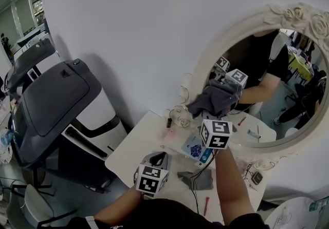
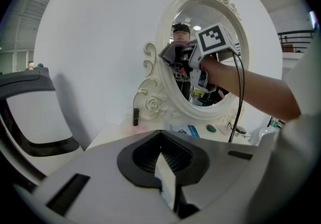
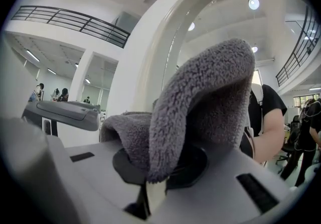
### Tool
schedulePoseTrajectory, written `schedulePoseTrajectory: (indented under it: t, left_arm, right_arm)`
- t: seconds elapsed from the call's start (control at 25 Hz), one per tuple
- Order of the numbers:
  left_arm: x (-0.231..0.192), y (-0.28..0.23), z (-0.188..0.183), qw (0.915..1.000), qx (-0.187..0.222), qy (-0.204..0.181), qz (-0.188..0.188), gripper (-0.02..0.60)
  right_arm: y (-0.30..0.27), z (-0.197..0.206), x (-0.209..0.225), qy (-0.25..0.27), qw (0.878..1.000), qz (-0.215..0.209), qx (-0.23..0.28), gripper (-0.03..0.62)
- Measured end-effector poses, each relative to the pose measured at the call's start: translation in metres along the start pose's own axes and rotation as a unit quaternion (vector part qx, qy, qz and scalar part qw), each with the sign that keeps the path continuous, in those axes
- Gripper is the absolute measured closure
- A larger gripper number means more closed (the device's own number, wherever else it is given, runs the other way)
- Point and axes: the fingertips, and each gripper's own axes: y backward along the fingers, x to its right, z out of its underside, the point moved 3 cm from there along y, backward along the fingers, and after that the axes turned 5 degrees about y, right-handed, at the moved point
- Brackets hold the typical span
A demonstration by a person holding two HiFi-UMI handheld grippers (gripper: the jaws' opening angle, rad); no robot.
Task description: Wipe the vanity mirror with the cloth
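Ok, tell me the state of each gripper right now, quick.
Left gripper: shut, nothing between its jaws.
Right gripper: shut on the grey cloth, held up at the vanity mirror.

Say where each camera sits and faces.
Head view: on the head, facing steeply down at table and mirror; both forearms show.
Left gripper view: on the left gripper, low, facing the mirror; its shut fingers show.
Right gripper view: on the right gripper, close to the mirror; its fingers pinch the cloth.
Head and left gripper views share the cloth at the mirror.
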Motion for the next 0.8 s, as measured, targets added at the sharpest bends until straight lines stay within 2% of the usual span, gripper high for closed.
schedulePoseTrajectory:
  t: [0.24,0.52,0.68,0.8]
  left_arm:
    - [0.001,0.004,-0.004,0.9999,0.006,-0.007,0.006,0.575]
    - [0.015,0.008,0.002,0.9994,0.000,-0.022,0.026,0.575]
    - [0.024,0.012,0.003,0.9990,0.000,-0.018,0.040,0.575]
    - [0.030,0.012,0.002,0.9987,0.003,-0.022,0.046,0.575]
  right_arm:
    - [0.013,0.071,0.004,-0.027,0.996,0.014,-0.082,0.560]
    - [0.063,0.168,0.041,-0.074,0.976,0.052,-0.200,0.559]
    - [0.090,0.194,0.065,-0.120,0.959,0.066,-0.247,0.559]
    - [0.108,0.199,0.072,-0.111,0.961,0.081,-0.240,0.559]
